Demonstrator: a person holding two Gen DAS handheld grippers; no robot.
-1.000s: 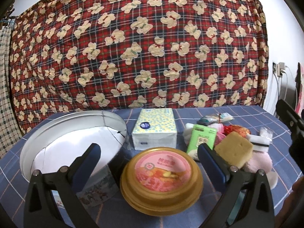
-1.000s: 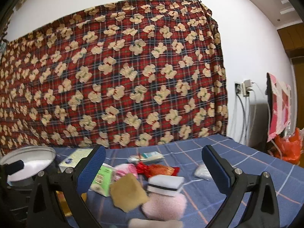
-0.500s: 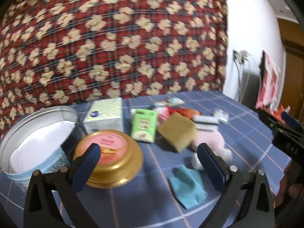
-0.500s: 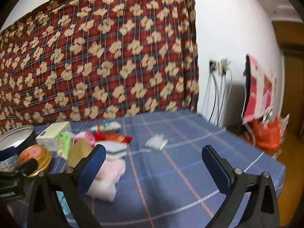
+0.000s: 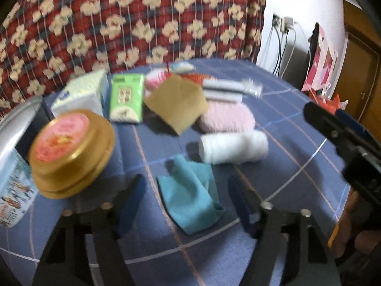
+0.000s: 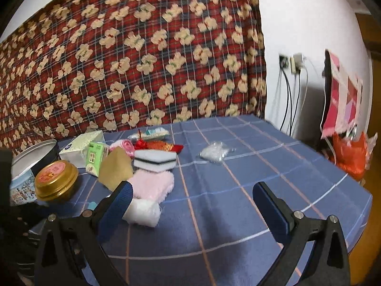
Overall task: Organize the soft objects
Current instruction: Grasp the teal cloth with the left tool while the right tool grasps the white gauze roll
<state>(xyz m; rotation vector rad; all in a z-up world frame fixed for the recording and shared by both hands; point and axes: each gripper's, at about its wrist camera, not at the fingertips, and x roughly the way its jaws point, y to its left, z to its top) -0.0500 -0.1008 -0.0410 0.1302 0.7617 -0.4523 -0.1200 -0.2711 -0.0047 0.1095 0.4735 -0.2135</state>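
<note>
A matt teal cloth [image 5: 190, 195], fluffy white roll [image 5: 233, 146] and fuzzy pink pad [image 5: 226, 119] lie on checked blue fabric [image 6: 238, 166] beside a glossy gold tin [image 5: 71, 152].

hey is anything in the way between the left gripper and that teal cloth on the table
Nothing visible. The left gripper has just been closing; its jaws stand either side of the teal cloth, pads apparently not yet pressing it. The gold tin sits clear to the side.

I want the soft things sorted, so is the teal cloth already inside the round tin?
No, the teal cloth lies on the blue tablecloth, outside the round tin.
</note>
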